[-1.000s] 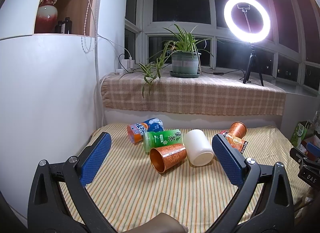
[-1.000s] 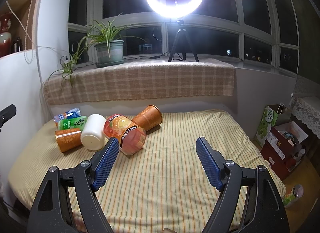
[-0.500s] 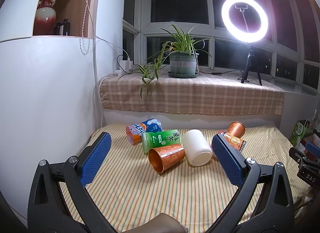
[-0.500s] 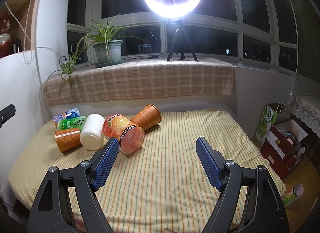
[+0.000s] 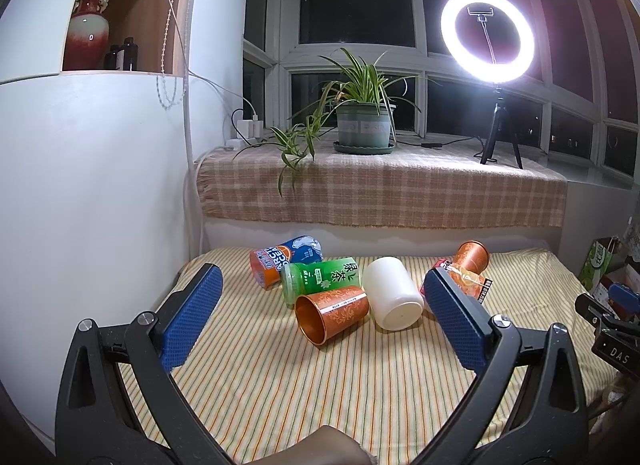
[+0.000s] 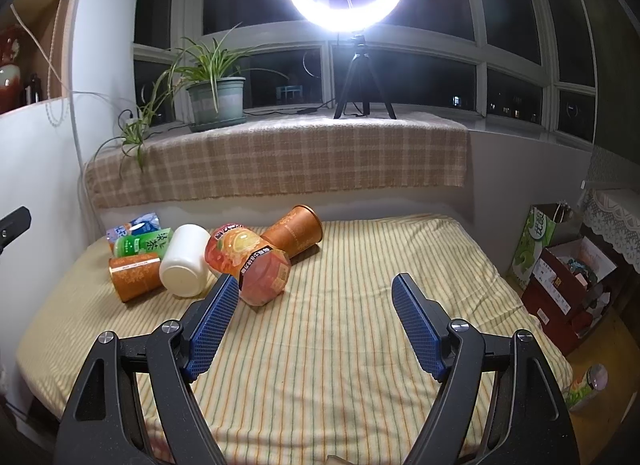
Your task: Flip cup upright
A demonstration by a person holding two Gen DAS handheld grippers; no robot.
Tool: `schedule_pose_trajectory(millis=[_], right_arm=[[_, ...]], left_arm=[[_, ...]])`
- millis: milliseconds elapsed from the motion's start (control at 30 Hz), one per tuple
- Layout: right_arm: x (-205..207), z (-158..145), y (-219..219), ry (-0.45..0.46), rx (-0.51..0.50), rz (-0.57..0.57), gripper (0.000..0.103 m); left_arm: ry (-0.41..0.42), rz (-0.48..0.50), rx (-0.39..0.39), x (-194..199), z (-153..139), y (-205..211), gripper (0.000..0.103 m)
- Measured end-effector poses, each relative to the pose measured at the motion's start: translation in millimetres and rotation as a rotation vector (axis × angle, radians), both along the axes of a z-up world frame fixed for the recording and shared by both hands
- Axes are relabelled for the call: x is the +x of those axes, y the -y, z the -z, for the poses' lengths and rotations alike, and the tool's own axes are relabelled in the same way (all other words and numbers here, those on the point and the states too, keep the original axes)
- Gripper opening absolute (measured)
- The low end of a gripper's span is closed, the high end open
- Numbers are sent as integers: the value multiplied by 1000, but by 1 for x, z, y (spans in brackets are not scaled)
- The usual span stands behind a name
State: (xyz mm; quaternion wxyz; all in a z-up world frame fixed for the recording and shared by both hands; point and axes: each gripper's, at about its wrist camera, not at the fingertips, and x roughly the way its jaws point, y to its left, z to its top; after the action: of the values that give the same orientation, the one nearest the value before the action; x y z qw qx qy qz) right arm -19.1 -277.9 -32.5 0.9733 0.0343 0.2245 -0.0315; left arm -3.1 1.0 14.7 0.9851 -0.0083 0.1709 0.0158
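On the striped bed, a copper patterned cup lies sideways beside a white cup; left gripper and right gripper fingers are spread, empty.

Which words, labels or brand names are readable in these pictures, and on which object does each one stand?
"DAS": black device at the right edge of the left wrist view.
"绿茶": green can, lying on its side.
Large white letters on the orange and blue can: partly hidden, not readable.
Black label on the peach jar: too small.
Green carton: blurred.
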Motion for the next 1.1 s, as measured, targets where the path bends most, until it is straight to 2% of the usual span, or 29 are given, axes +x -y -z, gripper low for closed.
schedule_pose_trajectory(millis=[267,467,667,867,1000,1100], right_arm=[[5,2,-5,-17,-5,-1,79],[12,4,-6,-31,-9,-9,79],[28,1,-17,-34,-30,-78,79],[55,-7,-38,-33,-54,-195,79],[77,-9,-54,-45,-62,-249,79],[86,-9,-60,-56,-46,-266,79]], left_arm=[[-6,2,1,-1,2,1,102],[-36,-2,1,5,13,-6,102],[-61,-26,11,17,21,-23,102],[-84,-49,19,27,26,-45,102],[-106,-29,50,41,27,-56,102],[-130,22,79,59,26,-63,102]])
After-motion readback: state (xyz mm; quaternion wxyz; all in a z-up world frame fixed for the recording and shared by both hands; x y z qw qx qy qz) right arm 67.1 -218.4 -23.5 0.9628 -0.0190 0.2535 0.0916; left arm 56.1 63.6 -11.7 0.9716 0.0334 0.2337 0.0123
